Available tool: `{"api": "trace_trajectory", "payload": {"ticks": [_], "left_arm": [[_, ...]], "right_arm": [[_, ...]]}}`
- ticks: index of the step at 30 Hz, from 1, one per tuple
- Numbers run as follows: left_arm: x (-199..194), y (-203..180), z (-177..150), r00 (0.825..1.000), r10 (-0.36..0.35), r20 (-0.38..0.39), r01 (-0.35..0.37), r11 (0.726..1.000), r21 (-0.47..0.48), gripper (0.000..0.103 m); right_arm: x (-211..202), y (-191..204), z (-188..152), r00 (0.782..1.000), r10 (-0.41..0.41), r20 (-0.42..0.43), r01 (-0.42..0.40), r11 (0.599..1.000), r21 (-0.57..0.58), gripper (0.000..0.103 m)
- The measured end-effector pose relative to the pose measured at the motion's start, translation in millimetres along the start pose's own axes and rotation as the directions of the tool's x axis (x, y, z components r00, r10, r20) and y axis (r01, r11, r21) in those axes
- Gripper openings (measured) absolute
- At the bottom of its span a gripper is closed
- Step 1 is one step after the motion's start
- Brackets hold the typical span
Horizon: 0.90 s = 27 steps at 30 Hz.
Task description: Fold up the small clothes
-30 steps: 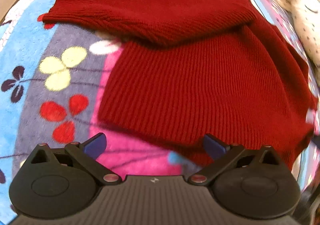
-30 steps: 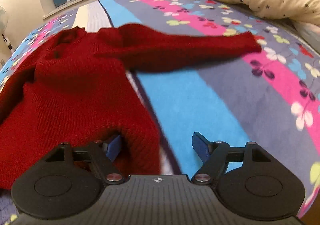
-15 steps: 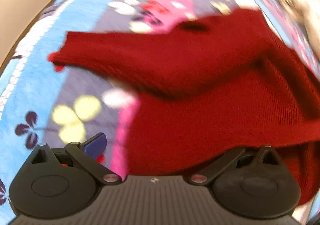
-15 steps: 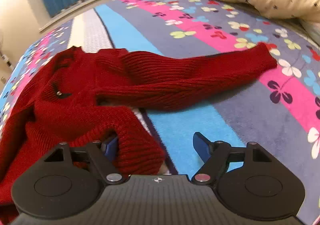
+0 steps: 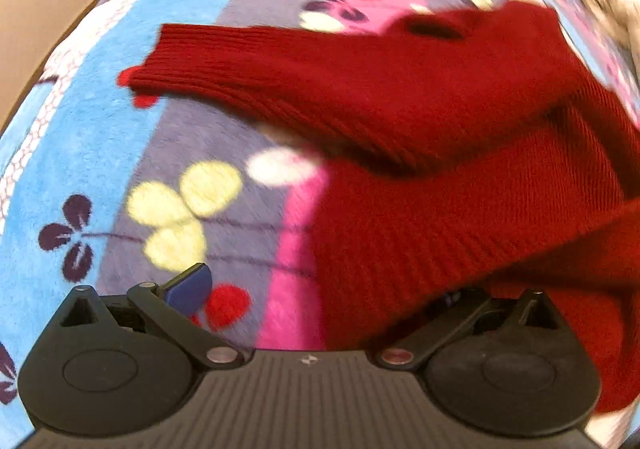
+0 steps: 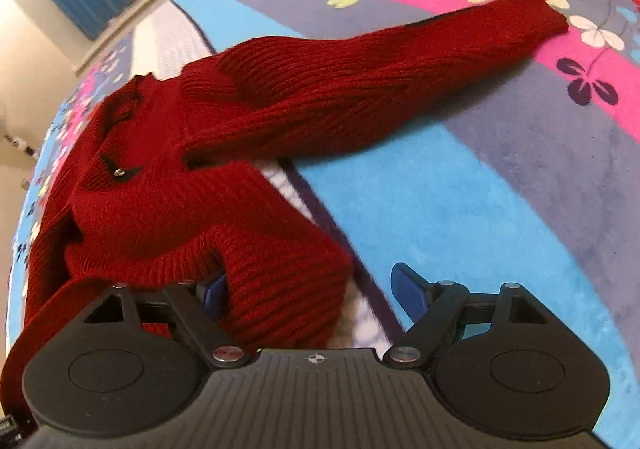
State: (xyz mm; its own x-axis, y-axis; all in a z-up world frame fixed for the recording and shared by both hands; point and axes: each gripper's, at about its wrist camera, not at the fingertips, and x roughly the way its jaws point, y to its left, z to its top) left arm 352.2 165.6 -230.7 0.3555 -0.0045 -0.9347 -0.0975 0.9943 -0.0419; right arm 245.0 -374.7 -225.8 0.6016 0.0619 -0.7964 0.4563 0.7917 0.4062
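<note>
Red sweater [image 6: 168, 185] lies half-folded on the flowered blanket [image 6: 460, 209], both grippers wide open, right gripper [image 6: 312, 289] jaws just been opening with the hem fold draped loosely between, left gripper [image 5: 320, 289] likewise released; risk: bunched hem snags a finger and drags the fold apart.
</note>
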Motion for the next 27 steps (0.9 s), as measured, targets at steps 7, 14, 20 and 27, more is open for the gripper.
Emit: {"api": "trace_trajectory", "payload": {"ticks": [7,14,20,27], "left_arm": [[0.4,-15.6,-6.1,1.000,0.009,-0.016,-0.009,1.000,0.011,0.102],[-17.9,-43.7,-21.4,0.997,0.027,0.068,-0.033,0.996,0.083,0.022],[-65.8,-29.6,-16.8,0.982,0.082,0.168,-0.083,0.997,-0.001,0.007],[-151.1,-17.6,-39.4,0.959,0.020,0.283,-0.018,1.000,-0.009,0.006]], "right_arm": [[-15.0,1.4,-24.1,1.000,-0.021,-0.004,0.021,0.995,-0.097,0.057],[-24.5,20.8,-75.2,0.981,-0.126,0.145,0.164,0.943,-0.290,0.040],[-57.6,-3.5,-59.6,0.969,-0.117,0.215,0.160,0.967,-0.197,0.007],[-164.4,18.1,-36.0,0.942,0.003,0.335,0.126,0.924,-0.361,0.007]]}}
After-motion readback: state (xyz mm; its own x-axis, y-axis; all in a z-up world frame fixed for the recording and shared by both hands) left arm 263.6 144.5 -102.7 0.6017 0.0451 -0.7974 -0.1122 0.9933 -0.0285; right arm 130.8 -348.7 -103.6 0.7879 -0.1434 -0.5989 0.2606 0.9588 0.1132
